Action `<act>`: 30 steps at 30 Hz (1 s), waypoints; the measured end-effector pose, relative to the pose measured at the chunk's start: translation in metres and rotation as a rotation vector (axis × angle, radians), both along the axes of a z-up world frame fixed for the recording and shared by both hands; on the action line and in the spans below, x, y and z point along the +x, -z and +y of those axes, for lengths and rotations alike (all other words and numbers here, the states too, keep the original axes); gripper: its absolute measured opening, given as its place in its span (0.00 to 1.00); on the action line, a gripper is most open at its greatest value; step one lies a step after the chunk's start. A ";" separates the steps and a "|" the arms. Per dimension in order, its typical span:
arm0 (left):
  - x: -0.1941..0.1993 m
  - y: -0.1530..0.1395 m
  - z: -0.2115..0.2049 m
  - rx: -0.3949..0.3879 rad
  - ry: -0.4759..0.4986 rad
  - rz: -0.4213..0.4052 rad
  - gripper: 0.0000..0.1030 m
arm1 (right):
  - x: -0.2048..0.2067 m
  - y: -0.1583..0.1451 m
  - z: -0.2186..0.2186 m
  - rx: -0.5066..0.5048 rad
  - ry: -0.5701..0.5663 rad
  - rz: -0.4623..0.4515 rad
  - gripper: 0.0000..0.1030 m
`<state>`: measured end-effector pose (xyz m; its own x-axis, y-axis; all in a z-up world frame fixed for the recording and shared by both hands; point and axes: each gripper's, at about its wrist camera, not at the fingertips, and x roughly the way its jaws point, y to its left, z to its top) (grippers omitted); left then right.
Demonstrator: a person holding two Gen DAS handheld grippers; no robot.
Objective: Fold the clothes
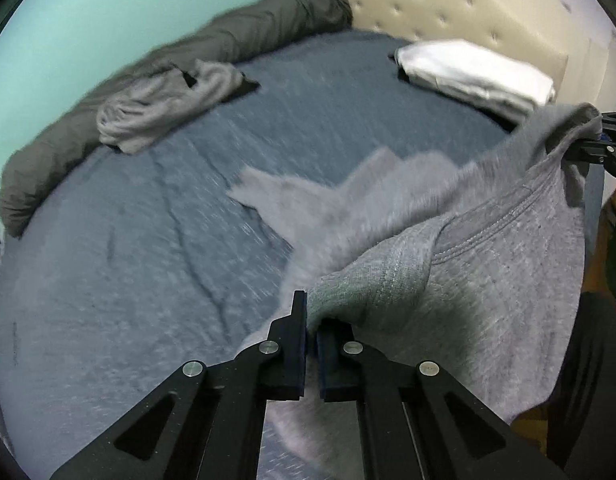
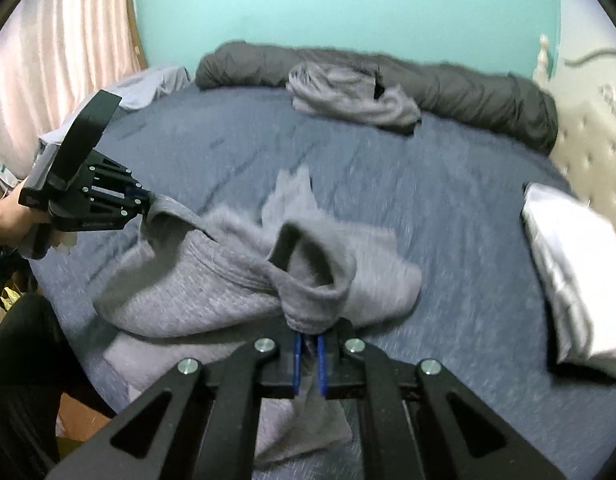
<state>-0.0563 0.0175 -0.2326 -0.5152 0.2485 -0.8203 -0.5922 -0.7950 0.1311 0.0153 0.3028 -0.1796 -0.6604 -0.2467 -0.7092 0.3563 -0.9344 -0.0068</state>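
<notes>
Bed sheet [image 2: 448,216], blue, is work surface | grey shirt [image 2: 211,280] at 6 o'clock, half lifted | left gripper [image 1: 311,320] and right gripper [image 2: 308,334] each closed on one shoulder, probably to spread it flat | folded white garment [image 2: 568,272] at 3 o'clock.

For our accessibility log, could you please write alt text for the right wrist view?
Two grippers, right and left, hold a grey T-shirt by its shoulders above a blue bed; folded white clothes lie at right.
</notes>
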 end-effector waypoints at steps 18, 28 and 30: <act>0.045 -0.284 -0.069 0.284 -0.163 0.343 0.03 | 0.033 -0.230 -0.036 0.034 -0.042 0.379 0.04; 0.074 -0.438 -0.078 0.314 -0.188 0.526 0.02 | 0.053 -0.379 -0.050 0.047 -0.007 0.612 0.04; 0.085 -0.463 -0.081 0.322 -0.188 0.561 0.02 | 0.060 -0.406 -0.054 0.053 -0.005 0.648 0.04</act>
<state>0.0291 -0.0637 0.2301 -0.9000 0.3003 -0.3159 -0.3511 -0.9289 0.1175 0.0756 0.2491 0.2263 -0.9574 -0.2264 -0.1792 0.2690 -0.9251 -0.2682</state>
